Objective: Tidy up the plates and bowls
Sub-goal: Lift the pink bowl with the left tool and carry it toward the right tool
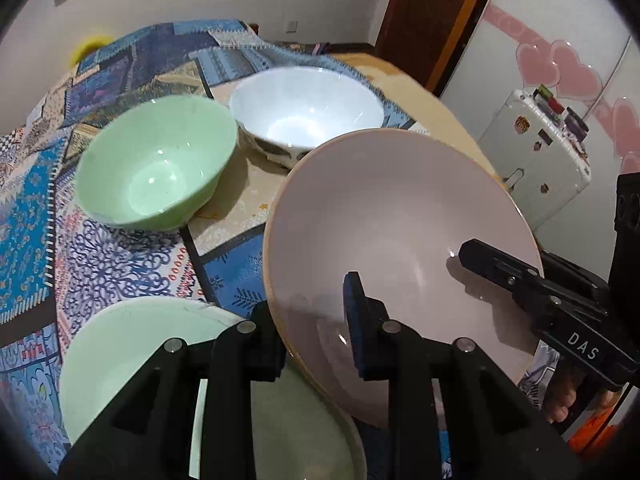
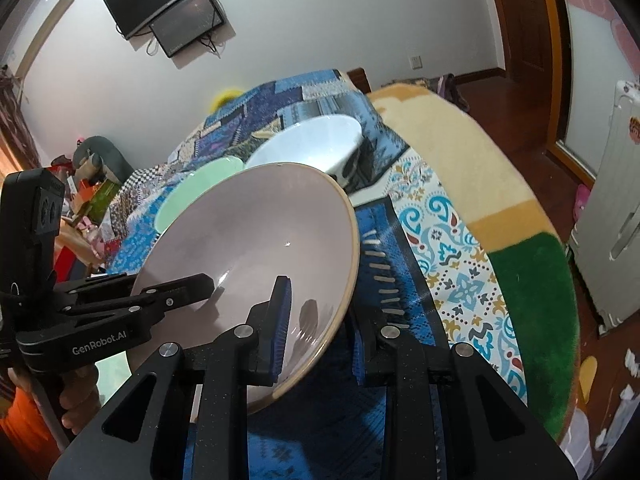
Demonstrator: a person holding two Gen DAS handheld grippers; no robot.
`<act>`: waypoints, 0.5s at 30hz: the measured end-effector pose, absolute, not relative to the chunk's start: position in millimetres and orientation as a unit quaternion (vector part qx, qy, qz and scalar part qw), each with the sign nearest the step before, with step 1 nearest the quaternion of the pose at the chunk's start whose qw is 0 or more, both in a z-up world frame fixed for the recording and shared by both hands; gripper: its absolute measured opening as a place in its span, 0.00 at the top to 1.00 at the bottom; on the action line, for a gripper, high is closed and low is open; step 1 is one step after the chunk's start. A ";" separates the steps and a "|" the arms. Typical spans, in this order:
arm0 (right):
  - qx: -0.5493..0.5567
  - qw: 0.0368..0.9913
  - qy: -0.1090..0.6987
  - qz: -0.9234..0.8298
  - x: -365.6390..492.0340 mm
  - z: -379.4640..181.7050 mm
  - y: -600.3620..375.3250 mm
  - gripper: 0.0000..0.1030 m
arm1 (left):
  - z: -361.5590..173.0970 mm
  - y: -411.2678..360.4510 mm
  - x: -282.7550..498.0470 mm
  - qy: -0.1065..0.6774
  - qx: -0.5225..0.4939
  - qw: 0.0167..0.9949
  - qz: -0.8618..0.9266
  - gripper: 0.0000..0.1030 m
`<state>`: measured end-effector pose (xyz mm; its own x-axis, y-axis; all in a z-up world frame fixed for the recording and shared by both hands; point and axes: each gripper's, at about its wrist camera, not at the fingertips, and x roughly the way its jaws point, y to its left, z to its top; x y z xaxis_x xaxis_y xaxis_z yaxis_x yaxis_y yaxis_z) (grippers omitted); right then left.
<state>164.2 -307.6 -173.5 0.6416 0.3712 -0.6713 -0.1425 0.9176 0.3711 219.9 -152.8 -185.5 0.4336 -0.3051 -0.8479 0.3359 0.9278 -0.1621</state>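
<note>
A large pink bowl (image 1: 392,208) (image 2: 256,216) is held by its rim from two sides and sits tilted. My left gripper (image 1: 310,320) is shut on its near rim, one finger inside the bowl and one outside. My right gripper (image 2: 320,328) is shut on the opposite rim the same way. Each gripper shows in the other's view: the right gripper (image 1: 472,252) and the left gripper (image 2: 200,284). A green bowl (image 1: 156,168) (image 2: 204,176) and a white bowl (image 1: 308,108) (image 2: 308,140) stand behind. A pale green plate (image 1: 132,344) lies under my left gripper.
A blue patchwork cloth (image 1: 120,248) (image 2: 384,240) covers the table. A yellow and green blanket (image 2: 500,184) hangs over its right edge. A white cabinet (image 1: 536,152) stands on the floor to the right. A person's hand (image 2: 76,400) grips the left handle.
</note>
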 end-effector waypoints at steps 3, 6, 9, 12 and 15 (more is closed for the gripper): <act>0.142 0.898 0.389 0.147 160.0 -164.5 -303.2 0.77 | -172.5 -147.5 212.9 0.485 0.009 0.854 -0.190 0.76; 0.138 0.902 0.381 0.151 156.9 -155.9 -297.0 0.77 | -160.0 -140.5 204.4 0.473 0.004 0.860 -0.189 0.76; 0.132 0.904 0.374 0.157 153.4 -149.1 -289.1 0.77 | -150.0 -132.8 196.3 0.465 0.002 0.866 -0.186 0.76; 0.131 0.906 0.369 0.163 150.7 -144.4 -280.2 0.77 | -142.5 -123.9 186.9 0.458 -0.001 0.870 -0.181 0.76; 0.130 0.906 0.365 0.171 147.1 -140.8 -269.9 0.77 | -136.5 -112.7 177.6 0.452 -0.007 0.875 -0.175 0.76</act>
<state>147.1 -269.9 -140.8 0.6744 0.4051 -0.6173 -0.2151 0.9076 0.3606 177.6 -112.7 -136.5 0.5301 -0.3126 -0.7882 0.3008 0.9384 -0.1699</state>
